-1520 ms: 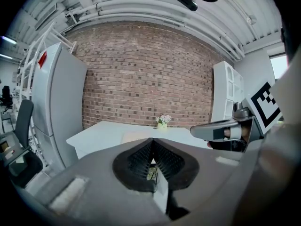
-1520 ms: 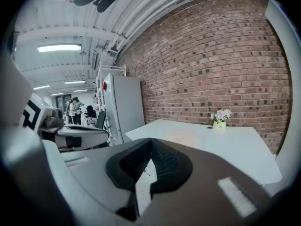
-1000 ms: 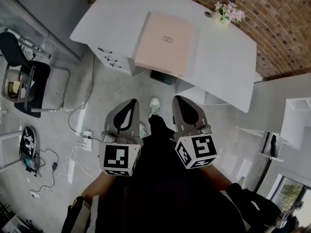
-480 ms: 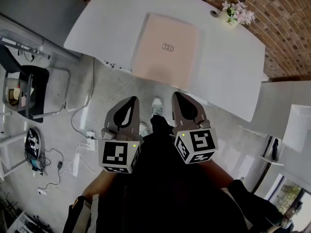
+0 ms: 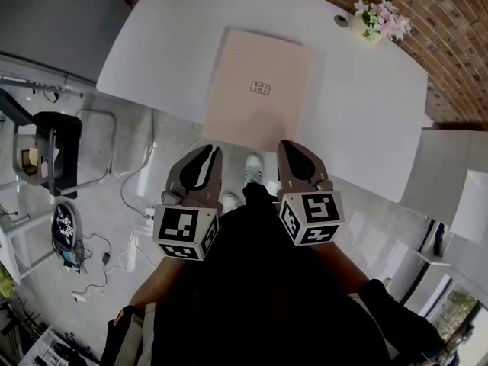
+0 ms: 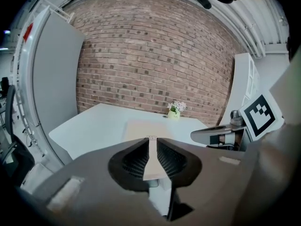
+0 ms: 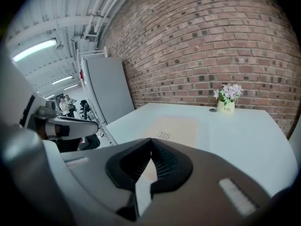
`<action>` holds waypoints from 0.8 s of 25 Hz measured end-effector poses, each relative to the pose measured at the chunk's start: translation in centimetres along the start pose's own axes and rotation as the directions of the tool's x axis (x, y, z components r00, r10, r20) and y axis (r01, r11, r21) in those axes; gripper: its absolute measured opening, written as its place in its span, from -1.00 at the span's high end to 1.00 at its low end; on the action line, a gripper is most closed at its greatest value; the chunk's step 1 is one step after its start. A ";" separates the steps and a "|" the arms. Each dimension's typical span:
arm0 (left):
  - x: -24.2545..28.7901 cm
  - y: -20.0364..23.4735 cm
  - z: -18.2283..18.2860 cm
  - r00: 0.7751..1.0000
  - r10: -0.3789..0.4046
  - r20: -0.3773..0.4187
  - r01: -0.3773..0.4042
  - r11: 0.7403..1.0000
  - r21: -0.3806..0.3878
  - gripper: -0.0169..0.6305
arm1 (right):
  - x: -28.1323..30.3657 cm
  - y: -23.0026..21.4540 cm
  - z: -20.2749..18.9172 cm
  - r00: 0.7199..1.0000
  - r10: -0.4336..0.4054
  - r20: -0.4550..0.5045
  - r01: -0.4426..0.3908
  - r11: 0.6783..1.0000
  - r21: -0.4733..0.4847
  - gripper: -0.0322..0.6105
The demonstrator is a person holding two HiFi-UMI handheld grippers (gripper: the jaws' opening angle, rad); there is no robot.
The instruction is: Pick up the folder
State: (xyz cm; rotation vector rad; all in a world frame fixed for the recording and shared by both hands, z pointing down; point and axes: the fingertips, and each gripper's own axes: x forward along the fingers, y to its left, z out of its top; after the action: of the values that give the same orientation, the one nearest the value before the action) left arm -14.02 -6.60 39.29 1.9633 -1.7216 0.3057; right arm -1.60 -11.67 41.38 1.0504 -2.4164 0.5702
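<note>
- Head view first: the pink folder lies flat on the white counter, its near edge right at the counter's front edge.
- We hold both claws side by side just in front of that edge, pointed at the folder, and neither touches it.
- Over to the left gripper view: our left claw has its jaws opening, with a slim gap between them and nothing in it. The folder only shows through from beyond.
- Right gripper view now: our right claw is clenched, jaws meeting at the front, nothing held.
- Flowers stand at the counter's far corner by the brick wall, well apart from the folder.
- Below us, a shoe shows on the floor between the claws. A chair and cables sit off to the left.
</note>
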 end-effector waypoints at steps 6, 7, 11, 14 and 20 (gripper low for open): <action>2.7 0.9 0.0 0.998 0.035 -0.052 -0.036 0.999 -0.010 0.64 | 2.0 -2.6 -0.6 0.999 0.030 -0.038 -0.028 0.998 0.048 0.63; 3.1 1.1 -0.1 0.997 0.043 -0.061 -0.044 0.999 -0.015 0.60 | 2.3 -2.9 -0.7 0.998 0.038 -0.044 -0.035 0.998 0.051 0.61; 4.7 1.6 -0.5 0.995 0.063 -0.081 -0.066 0.997 -0.035 0.45 | 3.7 -3.9 -1.3 0.994 0.069 -0.079 -0.065 0.997 0.047 0.52; 5.7 1.7 -1.4 0.992 0.062 -0.108 -0.068 0.996 -0.049 0.34 | 4.1 -4.6 -2.3 0.990 0.080 -0.115 -0.073 0.995 0.060 0.42; 8.0 3.0 -3.8 0.985 0.039 -0.170 -0.052 0.996 -0.074 -0.10 | 6.0 -6.1 -4.5 0.980 0.072 -0.183 -0.058 0.995 0.083 0.21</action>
State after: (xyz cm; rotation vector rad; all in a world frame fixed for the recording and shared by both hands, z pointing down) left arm -15.01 -11.70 47.07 1.7901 -1.6467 0.4023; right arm 0.40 -16.52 49.47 0.9075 -2.2872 0.7549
